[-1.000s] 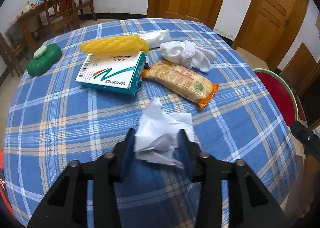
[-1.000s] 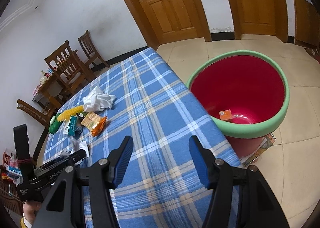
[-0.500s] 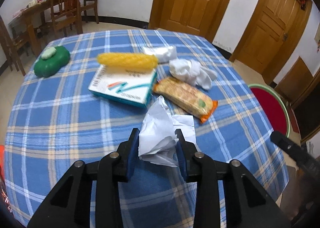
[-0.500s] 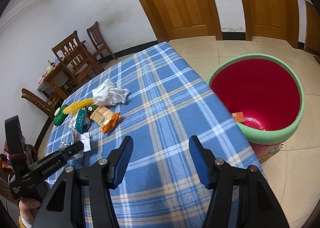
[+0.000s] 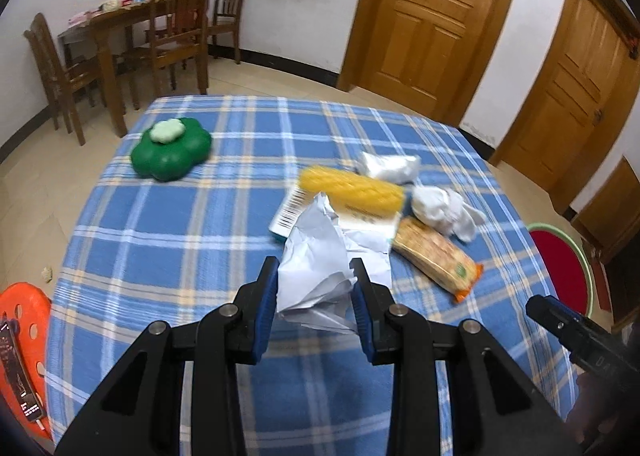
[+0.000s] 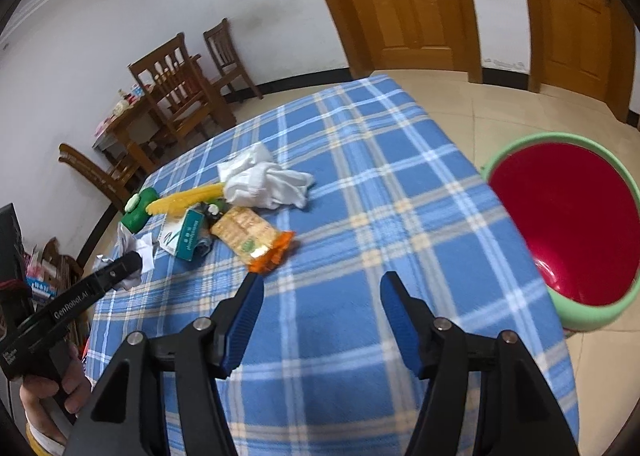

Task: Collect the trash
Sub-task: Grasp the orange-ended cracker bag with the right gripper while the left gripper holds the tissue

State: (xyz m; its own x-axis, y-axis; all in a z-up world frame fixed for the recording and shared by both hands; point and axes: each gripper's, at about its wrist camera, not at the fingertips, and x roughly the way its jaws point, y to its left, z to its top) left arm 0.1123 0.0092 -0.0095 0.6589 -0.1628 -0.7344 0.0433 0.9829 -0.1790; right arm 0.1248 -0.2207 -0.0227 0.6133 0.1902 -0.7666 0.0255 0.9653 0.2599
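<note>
Left hand-held gripper (image 5: 314, 286) clenched on crumpled paper (image 5: 316, 256) above desk (image 5: 168, 240), right hand-held gripper (image 6: 320, 296) opening, empty, red basin (image 6: 568, 224) interior seen fully only from right wrist, orange stool (image 5: 24, 320) only from left.

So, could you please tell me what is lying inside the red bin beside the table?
The red bin shows only bare, shiny red wall and floor where it is visible. Its near side is hidden behind the green rim, so anything lying there cannot be seen.
</note>
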